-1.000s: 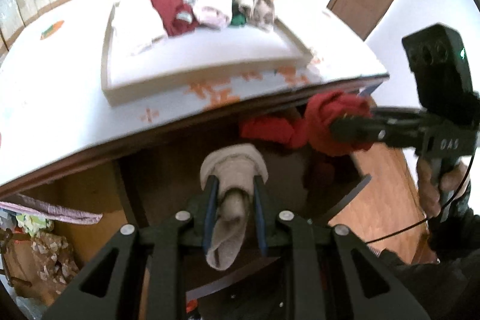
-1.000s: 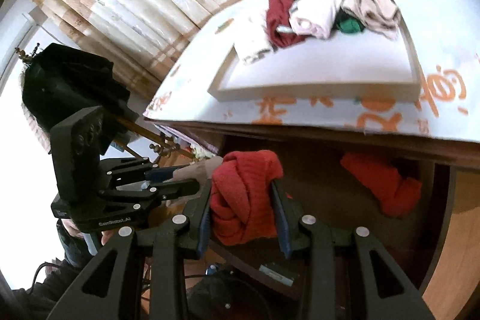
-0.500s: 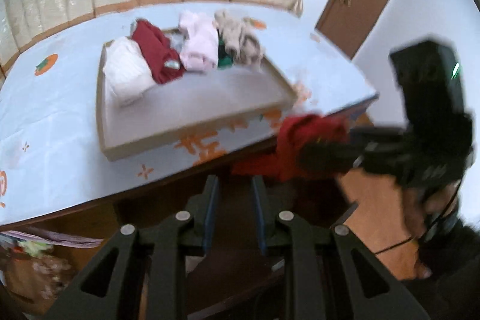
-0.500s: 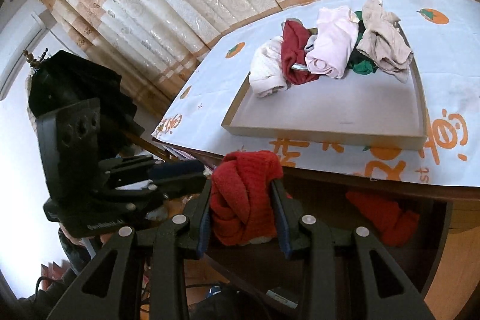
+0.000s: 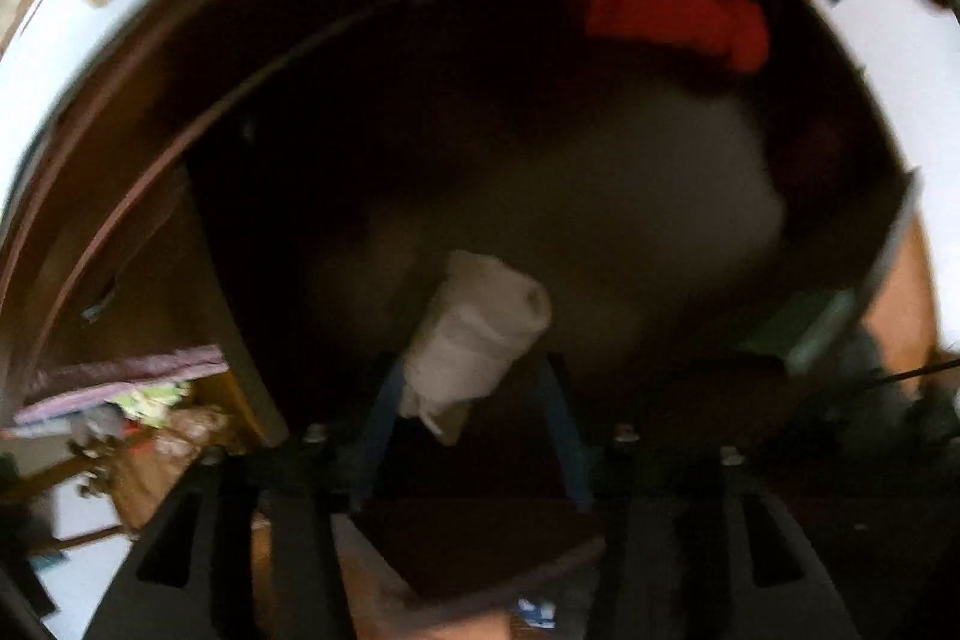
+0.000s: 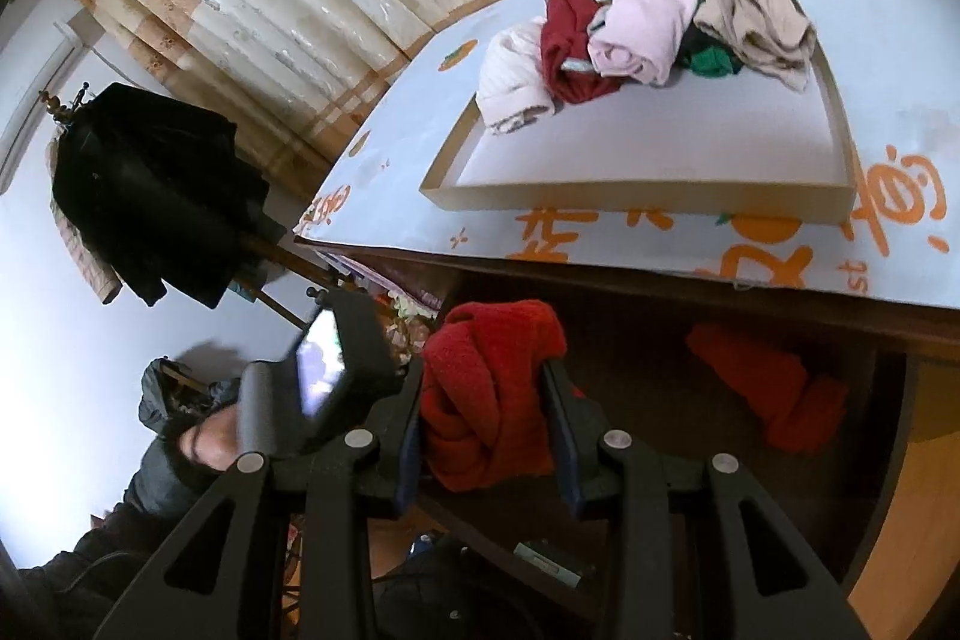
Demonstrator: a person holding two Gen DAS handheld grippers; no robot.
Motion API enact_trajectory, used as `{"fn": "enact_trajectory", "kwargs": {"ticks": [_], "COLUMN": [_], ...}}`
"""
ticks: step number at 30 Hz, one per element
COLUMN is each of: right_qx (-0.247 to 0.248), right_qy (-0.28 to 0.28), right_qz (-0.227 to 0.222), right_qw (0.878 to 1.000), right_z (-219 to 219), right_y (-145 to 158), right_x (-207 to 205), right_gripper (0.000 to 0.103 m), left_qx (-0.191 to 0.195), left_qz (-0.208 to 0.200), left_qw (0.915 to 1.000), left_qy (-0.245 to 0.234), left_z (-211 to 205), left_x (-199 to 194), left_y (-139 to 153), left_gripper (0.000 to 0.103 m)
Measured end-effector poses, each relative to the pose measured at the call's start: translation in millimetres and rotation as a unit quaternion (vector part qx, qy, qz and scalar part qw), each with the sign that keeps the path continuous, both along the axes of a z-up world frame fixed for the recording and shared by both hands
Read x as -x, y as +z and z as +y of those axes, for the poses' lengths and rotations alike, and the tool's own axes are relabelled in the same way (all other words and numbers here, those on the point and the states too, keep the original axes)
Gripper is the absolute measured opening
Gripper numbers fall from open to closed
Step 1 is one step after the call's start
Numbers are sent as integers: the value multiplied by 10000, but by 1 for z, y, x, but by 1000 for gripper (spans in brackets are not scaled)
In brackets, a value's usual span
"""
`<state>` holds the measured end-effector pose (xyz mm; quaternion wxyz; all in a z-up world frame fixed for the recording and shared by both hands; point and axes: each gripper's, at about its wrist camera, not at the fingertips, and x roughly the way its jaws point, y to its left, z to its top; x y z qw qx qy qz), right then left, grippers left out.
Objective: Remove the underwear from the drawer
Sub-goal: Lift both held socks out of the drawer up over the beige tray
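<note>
My right gripper (image 6: 483,400) is shut on a rolled red underwear (image 6: 489,391) and holds it in front of the open drawer (image 6: 660,340), below the table edge. Another red piece (image 6: 774,388) lies in the drawer; it also shows in the blurred left wrist view (image 5: 678,19). My left gripper (image 5: 474,382) points down into the dark drawer (image 5: 540,172), its jaws spread wide. A rolled beige underwear (image 5: 474,340) sits between the fingers, touching only the left one, seemingly loose.
A shallow tray (image 6: 630,199) on the table (image 6: 390,160) holds several rolled garments (image 6: 642,25) at its far end. A coat rack with a black coat (image 6: 150,196) stands left. Clutter (image 5: 132,400) fills the shelf left of the drawer.
My left gripper swung up toward the table, then down into the drawer, and its jaws opened; the beige roll now sits loose between them. My right gripper rose slightly with the red roll.
</note>
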<state>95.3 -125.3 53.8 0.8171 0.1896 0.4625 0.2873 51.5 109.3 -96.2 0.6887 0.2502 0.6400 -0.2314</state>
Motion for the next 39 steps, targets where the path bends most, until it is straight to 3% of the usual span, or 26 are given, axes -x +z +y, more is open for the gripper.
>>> {"fn": "enact_trajectory", "kwargs": {"ticks": [5, 8, 11, 12, 14, 19, 24, 29, 35, 39], "right_qx": [18, 18, -5, -5, -9, -82, -142, -180, -193, -219], "right_qy": [11, -8, -18, -8, -10, -86, -145, -170, -230, -338], "right_qz": [48, 72, 94, 89, 85, 24, -57, -163, -429, -623], "right_qw": [10000, 10000, 10000, 10000, 10000, 9999, 9998, 9996, 9986, 9972], "right_z": [-1, -3, -2, -2, -1, -5, -8, -5, 2, 8], "right_y": [-3, -5, -6, -6, -6, -3, 4, 15, 33, 44], "right_x": [3, 3, 2, 2, 2, 2, -3, -12, -24, -37], "right_gripper": [39, 39, 39, 39, 39, 39, 39, 39, 39, 39], "left_qx": [-65, -156, 108, 183, 263, 854, 1571, 1905, 2169, 2029], "left_qz": [357, 58, 295, 297, 64, -691, -1142, -1537, -2094, -2515], "left_qw": [9993, 9998, 9995, 9993, 9994, 9920, 9794, 9685, 9506, 9418], "left_qy": [59, -90, 73, 124, 209, 622, 551, 457, 740, 920], "left_z": [-3, -9, -6, -5, -2, 11, 20, 16, 13, 6], "left_x": [-6, -2, -2, -3, -3, 4, 27, 14, -19, -40], "left_y": [-31, -34, -37, -37, -33, 13, 78, 120, 155, 166], "left_gripper": [58, 59, 39, 38, 32, 29, 29, 29, 30, 30]}}
